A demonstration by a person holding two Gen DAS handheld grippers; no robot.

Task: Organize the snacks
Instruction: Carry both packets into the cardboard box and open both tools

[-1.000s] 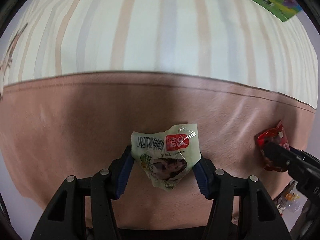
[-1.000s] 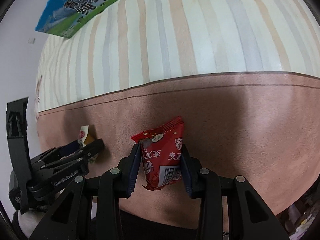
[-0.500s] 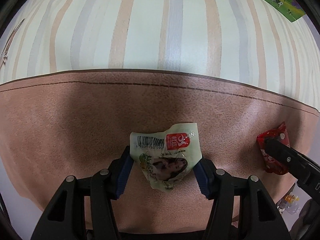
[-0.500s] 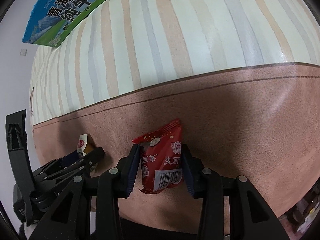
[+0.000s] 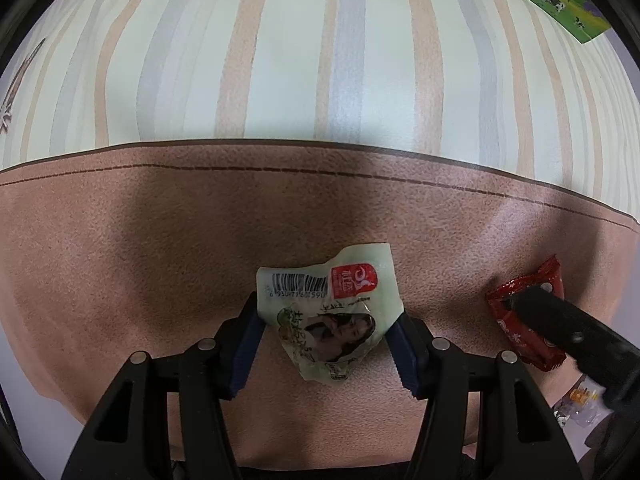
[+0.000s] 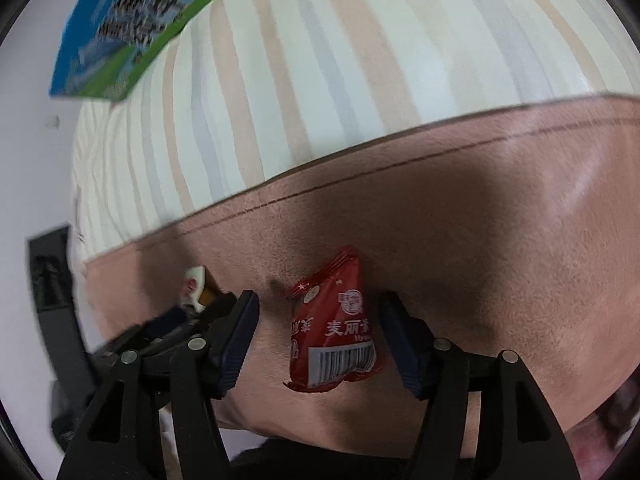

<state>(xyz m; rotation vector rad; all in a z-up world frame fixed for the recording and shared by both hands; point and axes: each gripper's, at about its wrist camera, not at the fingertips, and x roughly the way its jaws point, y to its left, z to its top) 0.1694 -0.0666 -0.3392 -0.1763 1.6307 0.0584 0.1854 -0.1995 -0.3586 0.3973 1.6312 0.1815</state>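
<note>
Two snack packets, red packet [image 6: 334, 326], pale-green packet [image 5: 330, 312]

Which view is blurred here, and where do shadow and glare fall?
Right wrist view: motion blur smears the blue-green box and left gripper; glare on the brown mat. Left wrist view: sharp, with fisheye bending and shadow above the green packet.

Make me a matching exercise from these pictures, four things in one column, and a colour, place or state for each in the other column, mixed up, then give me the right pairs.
Things:
1. pale green snack packet
2. red snack packet
3. blue and green carton
4. brown mat

Descriptions:
A. lies on the striped cloth, far from the grippers
B. between the left gripper's fingers
C. under both packets
D. between the right gripper's opened fingers, untouched by them

Pairs: 1-B, 2-D, 3-A, 4-C
</note>
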